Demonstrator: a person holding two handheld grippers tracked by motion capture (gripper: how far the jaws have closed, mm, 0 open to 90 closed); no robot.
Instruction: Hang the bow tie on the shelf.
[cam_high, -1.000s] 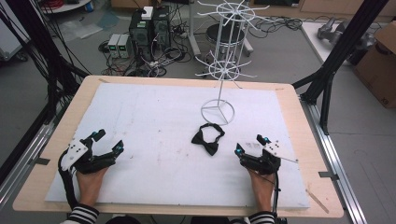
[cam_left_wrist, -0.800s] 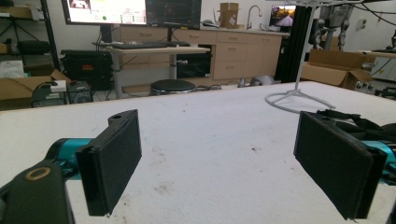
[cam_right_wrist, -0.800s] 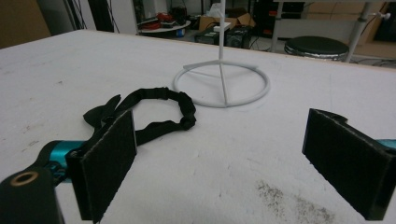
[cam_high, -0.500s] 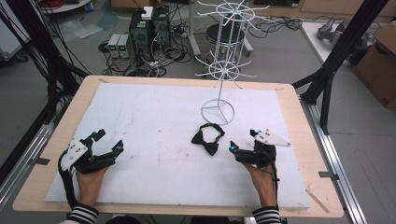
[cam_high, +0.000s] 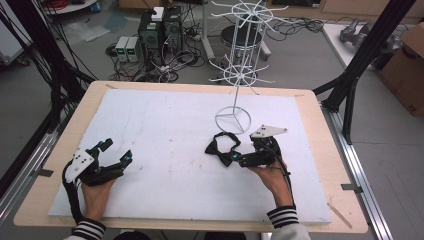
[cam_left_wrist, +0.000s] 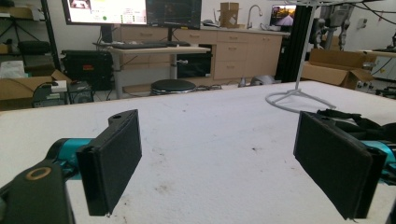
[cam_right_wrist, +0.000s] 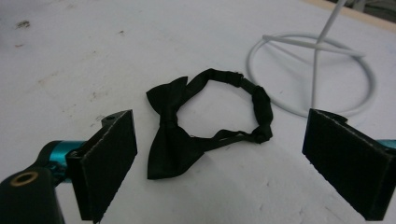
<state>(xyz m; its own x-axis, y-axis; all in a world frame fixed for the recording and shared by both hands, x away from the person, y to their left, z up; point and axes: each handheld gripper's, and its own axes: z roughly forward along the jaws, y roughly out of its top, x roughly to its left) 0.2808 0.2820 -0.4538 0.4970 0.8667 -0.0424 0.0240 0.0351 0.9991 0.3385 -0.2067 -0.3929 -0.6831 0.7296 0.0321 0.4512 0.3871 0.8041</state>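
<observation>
A black bow tie (cam_high: 220, 147) with its strap in a loop lies flat on the white mat, just in front of the wire stand's ring base (cam_high: 233, 120). My right gripper (cam_high: 241, 153) is open and points left at the tie from close by. In the right gripper view the bow tie (cam_right_wrist: 173, 135) lies between and just beyond the two spread jaws (cam_right_wrist: 233, 163), untouched. My left gripper (cam_high: 117, 150) rests open at the mat's front left, far from the tie, with nothing between its jaws (cam_left_wrist: 224, 158).
A tall white wire rack (cam_high: 242, 75) rises from the ring base (cam_right_wrist: 315, 46) at the back centre of the mat. The wooden table edge (cam_high: 330, 130) frames the mat. Black frame posts, computers and cables stand on the floor beyond.
My right gripper has moved left and slightly away from the person, up to the bow tie. The left gripper and the tie have stayed put.
</observation>
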